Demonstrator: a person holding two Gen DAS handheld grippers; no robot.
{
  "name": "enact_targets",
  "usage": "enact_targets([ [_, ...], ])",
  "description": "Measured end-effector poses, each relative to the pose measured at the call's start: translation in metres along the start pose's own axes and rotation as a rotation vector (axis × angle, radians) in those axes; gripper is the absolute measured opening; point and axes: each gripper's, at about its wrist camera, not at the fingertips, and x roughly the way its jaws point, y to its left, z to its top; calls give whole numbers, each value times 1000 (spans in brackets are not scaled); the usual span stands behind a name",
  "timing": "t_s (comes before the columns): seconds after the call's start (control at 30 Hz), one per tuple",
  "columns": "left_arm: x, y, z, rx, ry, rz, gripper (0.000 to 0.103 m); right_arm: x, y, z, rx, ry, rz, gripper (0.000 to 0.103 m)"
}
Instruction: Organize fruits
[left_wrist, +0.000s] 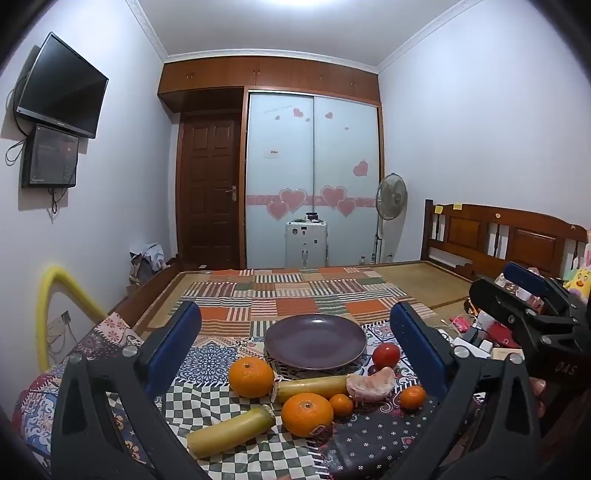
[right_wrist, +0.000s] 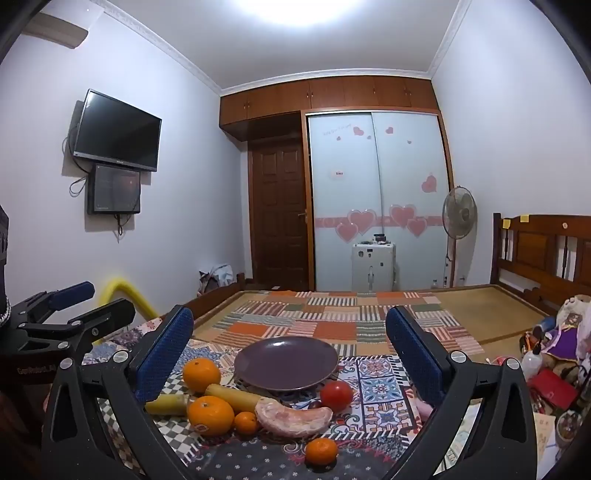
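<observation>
Fruits (left_wrist: 251, 376) are being left untouched beside the purple plate (left_wrist: 315, 341). Both the left gripper (left_wrist: 295, 343) and the right gripper (right_wrist: 290, 350) are being held nearly level, jaws fully spread, nothing gripped.

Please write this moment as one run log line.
left gripper: open, empty | right gripper: open, empty | plate: empty | fruits: beside plate

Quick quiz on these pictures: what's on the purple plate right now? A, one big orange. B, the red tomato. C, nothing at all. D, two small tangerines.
C: the purple plate is bare, with the big orange, the red tomato and the small tangerines all lying on the cloth in front of it.
</observation>
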Motion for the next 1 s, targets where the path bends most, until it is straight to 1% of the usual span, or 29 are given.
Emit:
enact_targets([
  [0.13,0,1,1,1,-3,7,103,0,-2,-1,-4,0,-3,103],
  [0.17,-1,1,1,-1,-4,10,103,-5,0,5,-5,-3,-2,103],
  [0.4,-3,-16,4,7,-14,9,103,-8,-3,9,-9,-19,-6,103],
  [0.43,-13,-16,6,13,-20,0,103,-16,-3,8,-4,-34,-5,103],
  [0.47,-16,-13,7,18,-25,-6,103,-17,-3,9,-5,-34,-4,103],
  [0.6,-21,-13,7,27,-43,4,103,-19,-1,9,-5,-37,-7,103],
  [1.0,-24,-14,6,28,-51,1,103,-22,-4,6,7,-32,-7,103],
])
